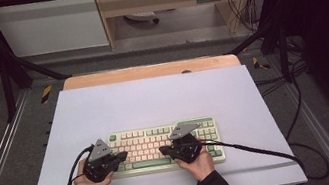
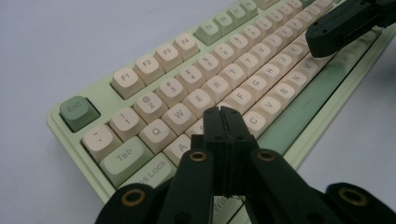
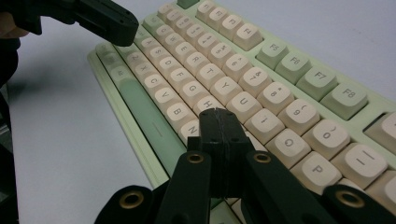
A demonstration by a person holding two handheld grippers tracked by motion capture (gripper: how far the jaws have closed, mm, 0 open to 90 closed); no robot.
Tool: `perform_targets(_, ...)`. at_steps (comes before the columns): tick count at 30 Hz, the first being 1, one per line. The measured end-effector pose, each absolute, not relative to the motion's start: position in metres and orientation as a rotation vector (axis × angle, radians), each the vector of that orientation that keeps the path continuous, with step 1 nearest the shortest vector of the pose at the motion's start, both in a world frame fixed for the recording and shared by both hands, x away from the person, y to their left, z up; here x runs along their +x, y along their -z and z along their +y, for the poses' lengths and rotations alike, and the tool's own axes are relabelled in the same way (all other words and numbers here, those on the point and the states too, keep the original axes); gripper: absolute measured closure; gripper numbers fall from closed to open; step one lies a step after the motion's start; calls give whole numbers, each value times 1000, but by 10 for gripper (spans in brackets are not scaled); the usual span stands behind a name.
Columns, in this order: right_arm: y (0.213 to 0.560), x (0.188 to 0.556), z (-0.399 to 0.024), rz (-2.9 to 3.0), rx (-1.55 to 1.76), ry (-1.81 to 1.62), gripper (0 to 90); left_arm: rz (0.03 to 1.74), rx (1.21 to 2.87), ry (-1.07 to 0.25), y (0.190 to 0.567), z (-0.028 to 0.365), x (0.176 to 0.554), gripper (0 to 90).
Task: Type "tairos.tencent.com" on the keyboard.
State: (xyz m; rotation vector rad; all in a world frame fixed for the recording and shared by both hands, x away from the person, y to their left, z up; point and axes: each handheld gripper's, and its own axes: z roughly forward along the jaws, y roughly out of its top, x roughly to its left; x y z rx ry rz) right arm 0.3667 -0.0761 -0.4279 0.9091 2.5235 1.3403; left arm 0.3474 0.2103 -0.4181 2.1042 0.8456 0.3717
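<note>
Wooden table (image 1: 148, 71); white sheet (image 1: 154, 102) covering (nearly all); keyboard (image 1: 161, 144) atop.
</note>
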Motion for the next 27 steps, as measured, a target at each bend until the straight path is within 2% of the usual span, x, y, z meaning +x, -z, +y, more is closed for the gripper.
perform_targets(16, 437, 365, -73, 2555, 902, -1305, 900, 845, 2103, -378, 418, 212, 347, 899)
perform_targets(27, 412, 367, -89, 2480, 884, -1328, 900, 841, 2089, -384, 414, 215, 345, 893)
